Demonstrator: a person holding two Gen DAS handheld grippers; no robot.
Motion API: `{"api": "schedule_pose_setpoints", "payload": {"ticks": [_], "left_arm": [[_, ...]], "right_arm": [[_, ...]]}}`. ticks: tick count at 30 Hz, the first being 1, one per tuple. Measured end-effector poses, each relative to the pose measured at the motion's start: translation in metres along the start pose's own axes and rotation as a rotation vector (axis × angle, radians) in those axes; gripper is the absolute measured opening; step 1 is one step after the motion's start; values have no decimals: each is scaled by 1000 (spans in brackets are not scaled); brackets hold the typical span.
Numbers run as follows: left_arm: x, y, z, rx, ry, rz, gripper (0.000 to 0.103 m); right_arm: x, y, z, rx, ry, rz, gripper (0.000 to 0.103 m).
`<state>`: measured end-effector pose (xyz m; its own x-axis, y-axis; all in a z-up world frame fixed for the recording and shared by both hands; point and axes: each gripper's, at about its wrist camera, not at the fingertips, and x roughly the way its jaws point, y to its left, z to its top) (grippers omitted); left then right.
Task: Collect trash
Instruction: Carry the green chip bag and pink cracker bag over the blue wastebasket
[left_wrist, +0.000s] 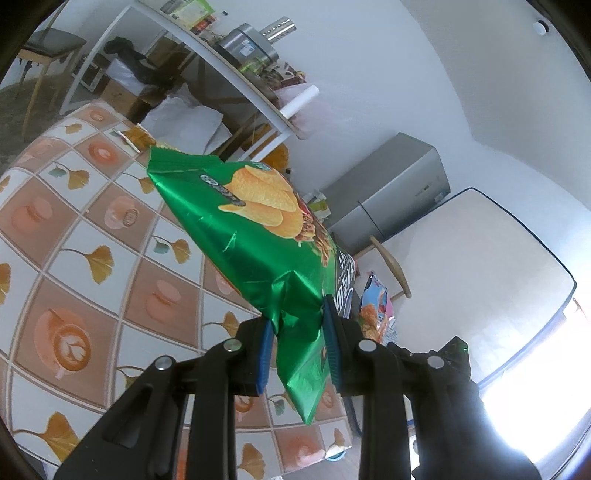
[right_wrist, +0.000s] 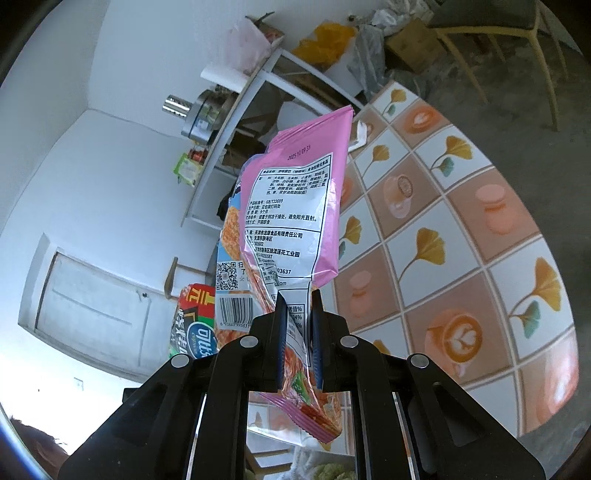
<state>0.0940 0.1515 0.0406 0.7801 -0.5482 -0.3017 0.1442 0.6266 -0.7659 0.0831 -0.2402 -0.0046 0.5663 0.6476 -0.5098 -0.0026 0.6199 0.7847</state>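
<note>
My left gripper (left_wrist: 297, 325) is shut on a green crisp bag (left_wrist: 251, 229), held in the air above the tiled table (left_wrist: 74, 236). My right gripper (right_wrist: 298, 314) is shut on a pink snack wrapper (right_wrist: 295, 206), also lifted beside the table (right_wrist: 461, 240). The pink wrapper shows small in the left wrist view (left_wrist: 375, 306), behind the green bag. An end of the green bag shows in the right wrist view (right_wrist: 194, 321), left of the pink wrapper. A small torn wrapper (left_wrist: 129, 138) lies at the table's far edge.
A white shelf (left_wrist: 236, 77) with a metal pot (left_wrist: 251, 44), a paper roll (left_wrist: 299, 99) and clutter stands behind the table. A grey fridge (left_wrist: 388, 192), a wooden chair (left_wrist: 44, 55), a yellow-legged chair (right_wrist: 498, 33), boxes and bags are around.
</note>
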Motion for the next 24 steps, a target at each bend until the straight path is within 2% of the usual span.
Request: {"api": "schedule_pose_setpoints", "payload": {"ticks": [14,24], "left_arm": [[-9,8,9,-3,23,-62,24],[-19,10,15,7,10,-92,24]], "right_arm": [[-16,19,-17,30,-80,-50,10],[-8,30,-22,28,-86,-72,10]]}}
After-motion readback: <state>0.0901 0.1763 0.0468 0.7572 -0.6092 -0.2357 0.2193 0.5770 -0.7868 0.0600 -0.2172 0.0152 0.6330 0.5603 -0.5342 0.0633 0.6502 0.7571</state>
